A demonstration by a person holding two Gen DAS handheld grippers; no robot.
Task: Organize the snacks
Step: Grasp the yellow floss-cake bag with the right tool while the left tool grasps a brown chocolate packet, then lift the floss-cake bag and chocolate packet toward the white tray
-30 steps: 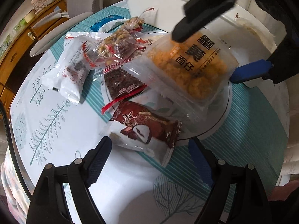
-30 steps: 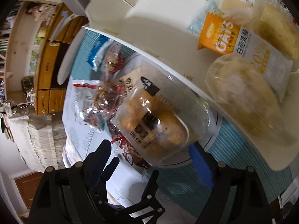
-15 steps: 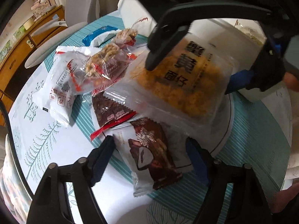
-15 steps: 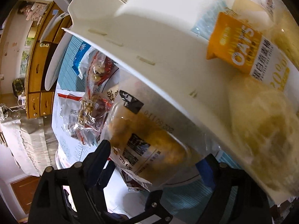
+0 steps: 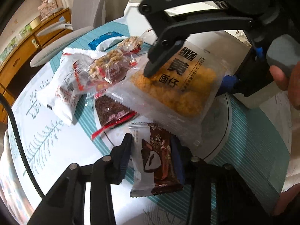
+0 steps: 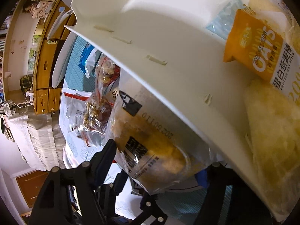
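Two packets in white bin [image 6: 168, 37]: oats stick [image 6: 262, 56], pale snack bag [image 6: 271, 123].

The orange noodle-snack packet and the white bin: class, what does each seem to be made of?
Orange noodle-snack packet: probably thin clear plastic film, glossy, crinkled, contents showing through. White bin: apparently rigid moulded plastic, smooth, matte, with slotted walls.

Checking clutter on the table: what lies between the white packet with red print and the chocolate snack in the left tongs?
In the left wrist view, a dark brown packet with a red strip lies between the white packet and the chocolate snack, which the left tongs grip.
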